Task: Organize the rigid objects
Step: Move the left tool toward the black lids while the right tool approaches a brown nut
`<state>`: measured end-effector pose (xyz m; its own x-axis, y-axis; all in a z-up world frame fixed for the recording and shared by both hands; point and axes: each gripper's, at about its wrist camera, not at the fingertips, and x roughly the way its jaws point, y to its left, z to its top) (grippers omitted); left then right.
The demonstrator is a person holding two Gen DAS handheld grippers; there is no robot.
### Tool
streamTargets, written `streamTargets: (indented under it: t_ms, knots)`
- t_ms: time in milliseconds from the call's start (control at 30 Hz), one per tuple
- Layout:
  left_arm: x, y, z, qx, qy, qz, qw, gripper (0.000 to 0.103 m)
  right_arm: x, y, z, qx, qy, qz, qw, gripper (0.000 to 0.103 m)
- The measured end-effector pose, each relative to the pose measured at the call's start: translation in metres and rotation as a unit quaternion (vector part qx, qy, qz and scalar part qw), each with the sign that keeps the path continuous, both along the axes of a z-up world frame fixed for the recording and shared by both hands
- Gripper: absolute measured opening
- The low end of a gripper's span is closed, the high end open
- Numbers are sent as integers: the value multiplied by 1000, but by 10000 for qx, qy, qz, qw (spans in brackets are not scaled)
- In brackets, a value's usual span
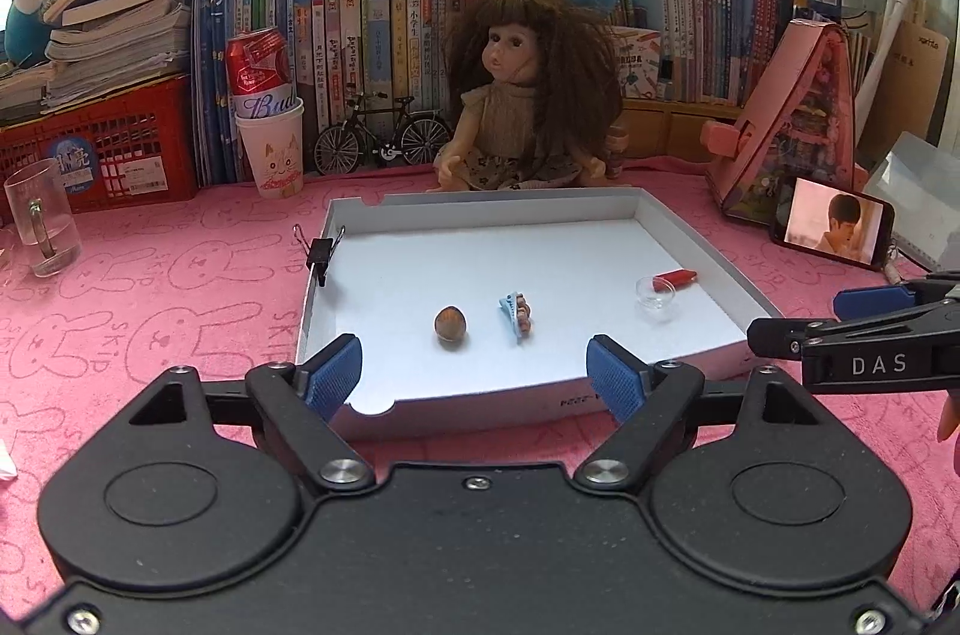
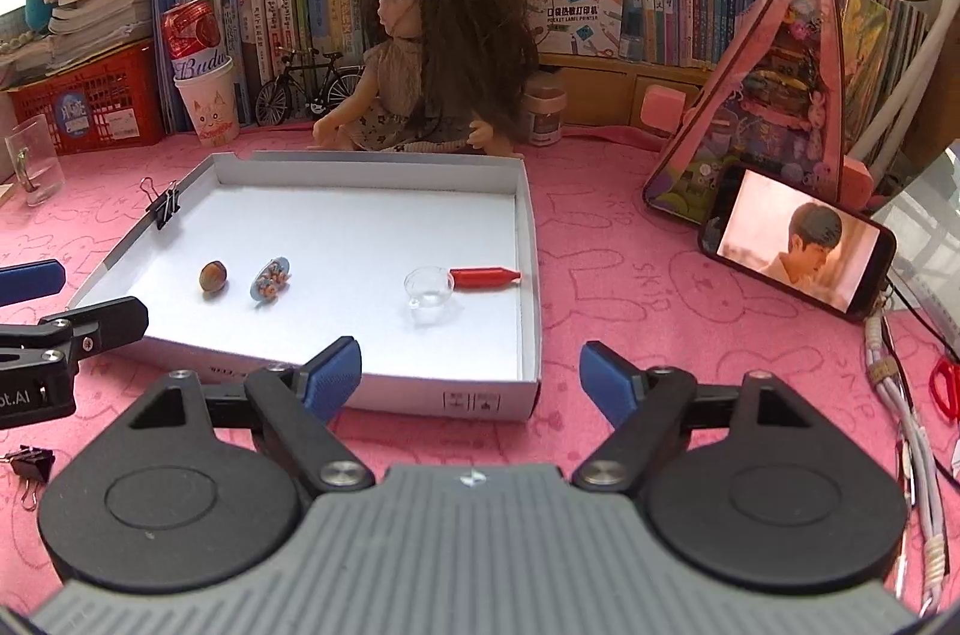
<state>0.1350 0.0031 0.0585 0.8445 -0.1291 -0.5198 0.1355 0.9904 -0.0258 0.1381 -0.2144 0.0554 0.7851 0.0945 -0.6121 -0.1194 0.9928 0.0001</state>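
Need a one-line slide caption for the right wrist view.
Open right gripper before white tray holding nut, hair clip, clear cup, red cap.

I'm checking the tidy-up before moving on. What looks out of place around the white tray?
One black binder clip lies loose on the pink cloth outside the white tray, while another binder clip is clamped on the tray's left wall. Inside, the small clear cup sits tipped against the red piece.

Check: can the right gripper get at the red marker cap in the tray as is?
Probably yes. The right gripper is open and empty, the red cap lies exposed near the tray's right wall; only the clear cup touching it crowds one end.
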Motion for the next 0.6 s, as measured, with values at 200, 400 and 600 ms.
streamTargets:
  t_ms: [200, 400, 600]
  knots:
    - [-29, 1, -7, -25, -51, 27, 10000, 81, -29, -5, -15, 250, -19, -71, 9997, 89]
    - [-58, 4, -18, -130, -202, -19, 9997, 82, -57, -6, -30, 482, -290, -231, 9981, 92]
    - [-81, 5, -27, 63, -380, -17, 9993, 84, -71, -4, -43, 538, -350, -360, 9973, 93]
